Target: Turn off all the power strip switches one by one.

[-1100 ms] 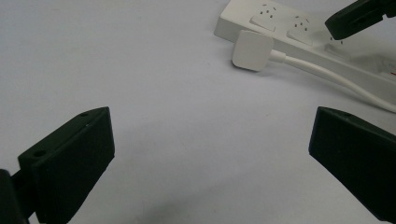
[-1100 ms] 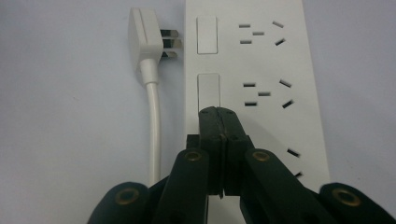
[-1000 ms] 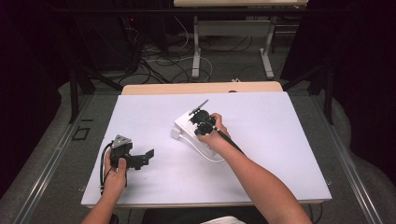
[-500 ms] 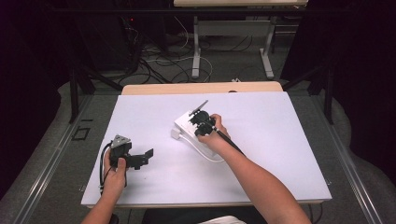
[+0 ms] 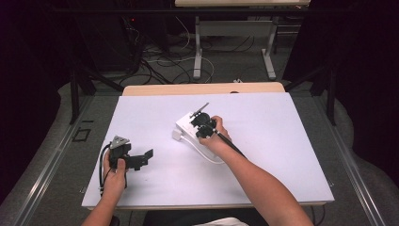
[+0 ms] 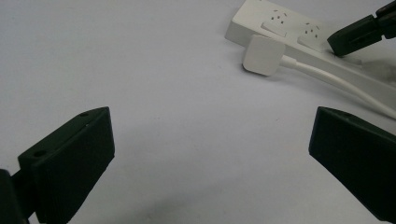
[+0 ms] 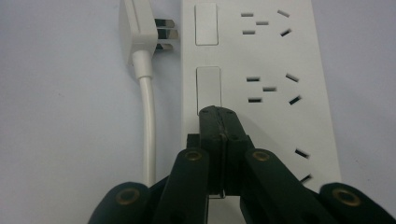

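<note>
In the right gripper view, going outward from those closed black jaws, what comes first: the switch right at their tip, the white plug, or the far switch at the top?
1. Near switch: directly ahead of the right gripper, whose shut jaws meet its lower edge.
2. White plug: up and left, lying beside the power strip, prongs bare.
3. Far switch: straight ahead at the top. Close to the plug's range; ranking is tentative.

overhead view, two close views share power strip [image 5: 188, 128]

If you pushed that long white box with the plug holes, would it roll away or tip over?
Probably neither. The power strip is flat and long and lies flat on the table, so it would likely slide. Its smooth plastic looks stiff, not floppy. The white cable beside it bends, so it might drag or curl along.
</note>
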Demonstrator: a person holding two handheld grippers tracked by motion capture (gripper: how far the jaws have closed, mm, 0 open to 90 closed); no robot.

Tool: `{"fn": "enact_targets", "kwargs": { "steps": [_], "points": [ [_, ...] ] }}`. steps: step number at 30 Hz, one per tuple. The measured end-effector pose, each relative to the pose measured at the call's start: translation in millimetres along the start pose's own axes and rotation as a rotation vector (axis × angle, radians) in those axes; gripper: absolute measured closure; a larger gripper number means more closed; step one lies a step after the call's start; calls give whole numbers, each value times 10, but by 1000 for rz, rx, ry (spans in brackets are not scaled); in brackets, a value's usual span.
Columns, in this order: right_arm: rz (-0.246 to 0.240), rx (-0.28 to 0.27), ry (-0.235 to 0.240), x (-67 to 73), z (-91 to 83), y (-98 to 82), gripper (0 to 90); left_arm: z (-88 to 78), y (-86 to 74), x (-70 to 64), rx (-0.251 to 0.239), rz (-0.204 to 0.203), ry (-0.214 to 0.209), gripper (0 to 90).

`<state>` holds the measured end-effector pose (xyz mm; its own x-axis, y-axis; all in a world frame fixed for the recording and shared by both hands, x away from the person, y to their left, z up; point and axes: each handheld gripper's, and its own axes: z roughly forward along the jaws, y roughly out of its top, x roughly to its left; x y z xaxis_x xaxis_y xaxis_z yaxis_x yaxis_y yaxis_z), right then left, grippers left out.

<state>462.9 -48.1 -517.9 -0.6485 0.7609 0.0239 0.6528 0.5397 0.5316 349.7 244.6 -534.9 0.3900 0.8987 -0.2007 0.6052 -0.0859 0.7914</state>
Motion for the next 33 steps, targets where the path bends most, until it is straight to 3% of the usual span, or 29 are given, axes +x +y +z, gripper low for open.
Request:
{"fn": "enact_targets", "kwargs": {
  "steps": [1, 4, 6, 7, 8, 9, 17, 18, 19, 33],
  "points": [
    [-10, -15, 6, -17, 12, 1, 900, 9, -3, 2, -14, -3, 0, 3],
    [23, -55, 19, -24, 45, 0, 900, -6, 5, 11, -4, 2, 2, 3],
    [23, -24, 27, -38, 26, 20, 900, -2, 4, 11, -15, 1, 5, 3],
    [3, 81, 13, -70, -82, 77, 900, -2, 6, 11, -16, -1, 7, 3],
    [3, 81, 13, -70, -82, 77, 900, -1, 6, 7, -20, -10, 5, 3],
    [30, -31, 31, -69, -26, 62, 900, -2, 6, 7, -22, -11, 5, 3],
    [48, -59, 32, -110, -115, 220, 900, -9, 10, 12, -28, -10, 5, 3],
    [33, -2, 24, -127, -158, 251, 900, -11, 11, 13, -28, -10, 6, 3],
    [49, -65, 26, -118, -117, 249, 900, -11, 11, 13, -29, -12, 6, 3],
    [44, -59, 12, -140, -15, 303, 900, -11, 21, 21, -24, -13, 4, 3]
  ]
}}
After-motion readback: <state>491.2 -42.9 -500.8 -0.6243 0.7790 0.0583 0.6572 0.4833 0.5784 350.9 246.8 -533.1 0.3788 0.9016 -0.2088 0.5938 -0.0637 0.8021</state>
